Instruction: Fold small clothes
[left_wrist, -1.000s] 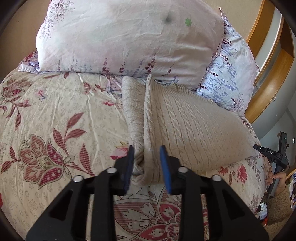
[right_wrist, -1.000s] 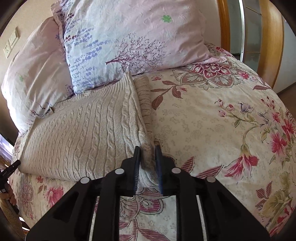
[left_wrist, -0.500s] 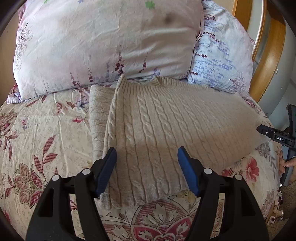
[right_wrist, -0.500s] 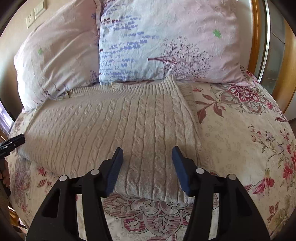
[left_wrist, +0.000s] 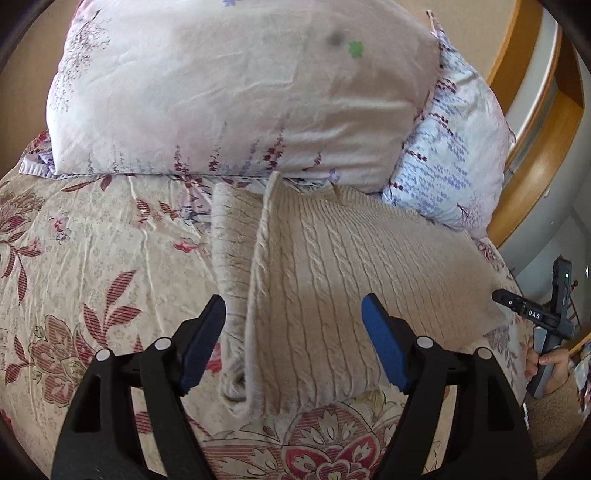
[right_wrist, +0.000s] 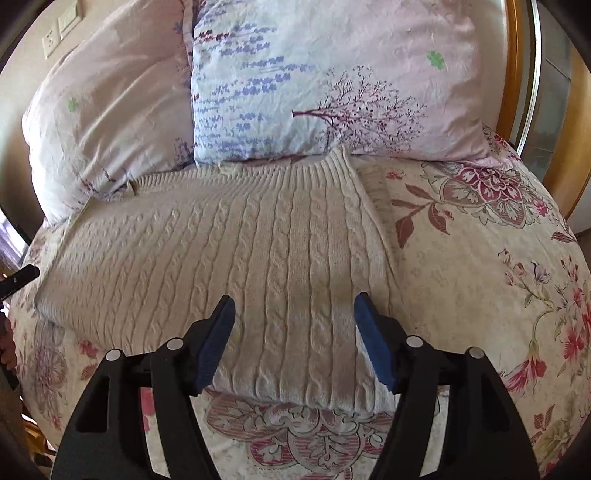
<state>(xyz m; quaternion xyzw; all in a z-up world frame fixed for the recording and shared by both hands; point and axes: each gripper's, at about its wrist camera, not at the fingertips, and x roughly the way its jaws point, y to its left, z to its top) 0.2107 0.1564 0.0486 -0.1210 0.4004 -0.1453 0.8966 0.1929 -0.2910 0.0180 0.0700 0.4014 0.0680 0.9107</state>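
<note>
Left hand-held gripper (left_wrist: 293, 338) nearest, blue pads wide apart and opening further, over the near left edge of the sweater (left_wrist: 332, 295) without pressing it; a second ago, narrow around the bunched edge there. Right hand-held gripper (right_wrist: 294, 336) likewise spread and opening, poised over the sweater's near right part, nothing clamped; a second ago, almost shut on the right edge. Cream cable-knit sweater now lying flat and folded on the floral bedspread (right_wrist: 480, 280), a doubled strip along its left side, instead of pinched up in ridges. Beyond the sweater, touching its far edge, two pillows (right_wrist: 332, 81). Right of the sweater in the left wrist view, a hand (left_wrist: 550, 365) gripping a dark device.
</note>
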